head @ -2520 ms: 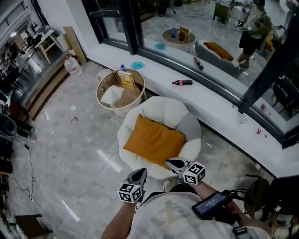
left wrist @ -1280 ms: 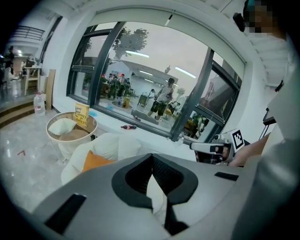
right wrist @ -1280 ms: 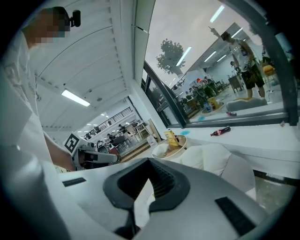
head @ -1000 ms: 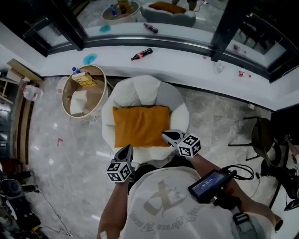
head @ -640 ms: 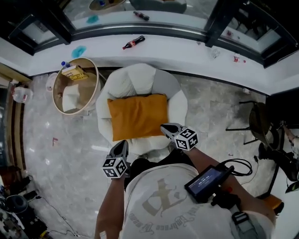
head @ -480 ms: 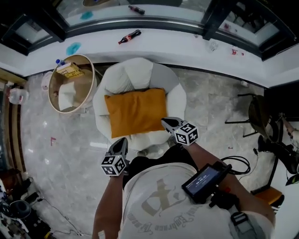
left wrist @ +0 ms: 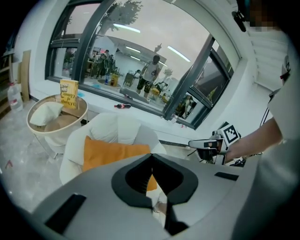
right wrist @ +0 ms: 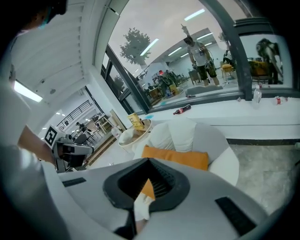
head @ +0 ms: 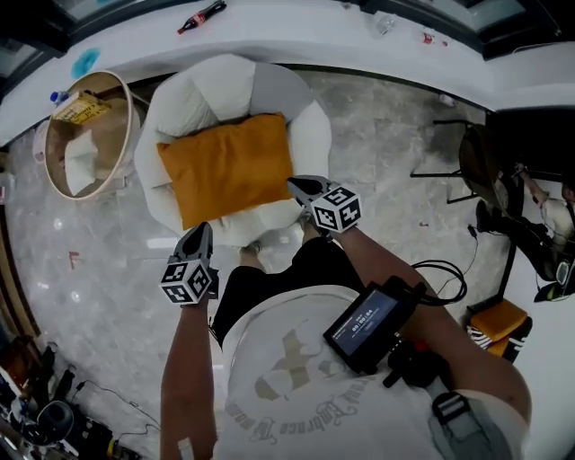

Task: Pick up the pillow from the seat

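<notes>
Orange pillow (head: 229, 166) lies flat on the white armchair seat (head: 256, 220), just ahead of us. Our left gripper (head: 199, 235) and right gripper (head: 299, 186) hover short of it, fingers pressed together and empty. We should open both wide, then pinch the near edge at its two corners so it lifts level.

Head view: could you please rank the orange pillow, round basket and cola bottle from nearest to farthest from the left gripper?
1. Orange pillow, on the white seat just ahead of the left gripper.
2. Round basket, on the floor left of the seat.
3. Cola bottle, lying on the window ledge beyond the seat.
</notes>
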Tool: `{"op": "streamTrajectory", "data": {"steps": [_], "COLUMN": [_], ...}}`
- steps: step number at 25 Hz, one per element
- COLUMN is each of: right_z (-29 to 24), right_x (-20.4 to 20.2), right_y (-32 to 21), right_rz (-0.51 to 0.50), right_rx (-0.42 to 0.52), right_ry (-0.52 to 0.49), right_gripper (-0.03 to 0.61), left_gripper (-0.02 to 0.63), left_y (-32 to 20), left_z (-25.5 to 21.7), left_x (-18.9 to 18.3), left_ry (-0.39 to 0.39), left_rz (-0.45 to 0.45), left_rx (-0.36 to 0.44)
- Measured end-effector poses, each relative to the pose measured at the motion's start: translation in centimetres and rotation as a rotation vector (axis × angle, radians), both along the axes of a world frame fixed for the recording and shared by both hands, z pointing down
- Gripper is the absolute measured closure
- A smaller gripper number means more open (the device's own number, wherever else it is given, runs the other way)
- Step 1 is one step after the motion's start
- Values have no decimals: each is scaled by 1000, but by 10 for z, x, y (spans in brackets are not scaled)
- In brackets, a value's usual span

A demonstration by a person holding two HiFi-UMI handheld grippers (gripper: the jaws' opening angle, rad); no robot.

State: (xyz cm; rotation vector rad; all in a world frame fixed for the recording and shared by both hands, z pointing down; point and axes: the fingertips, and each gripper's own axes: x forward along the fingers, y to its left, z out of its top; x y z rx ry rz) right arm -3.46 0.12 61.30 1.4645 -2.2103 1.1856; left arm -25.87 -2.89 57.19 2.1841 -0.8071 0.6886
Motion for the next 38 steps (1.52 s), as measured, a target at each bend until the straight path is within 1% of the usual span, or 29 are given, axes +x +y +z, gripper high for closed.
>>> {"op": "streamTrajectory", "data": {"steps": [3, 9, 14, 19, 26, 30, 33, 38], "right_z": [14, 40, 57, 77, 113, 133, 148, 174], "right_x": [2, 11, 14, 24, 25, 29, 34, 40], "right_y": [4, 5, 1, -3, -3, 3, -3, -7], "right_rz": [3, 25, 20, 27, -7, -17, 0, 35], "right_rx": [-22, -68, -95, -101, -135, -158, -171, -204], "right_ry": [-1, 6, 9, 10, 24, 40, 63, 65], "right_gripper": [565, 565, 564, 563, 564, 563, 563, 563], "left_gripper": [603, 603, 603, 603, 603, 603, 603, 603], "left_y": [5, 10, 9, 5, -8, -5, -7, -9], "left_z": [14, 41, 61, 88, 116, 136, 152, 177], "left_x": [2, -2, -8, -7, -2, 0, -4, -9], "left_ry": [-23, -50, -57, -79, -96, -115, -130, -152], "left_rz": [-15, -50, -66, -55, -27, -13, -7, -14], "left_rx": [-9, -52, -87, -102, -113, -133, -150, -188]}}
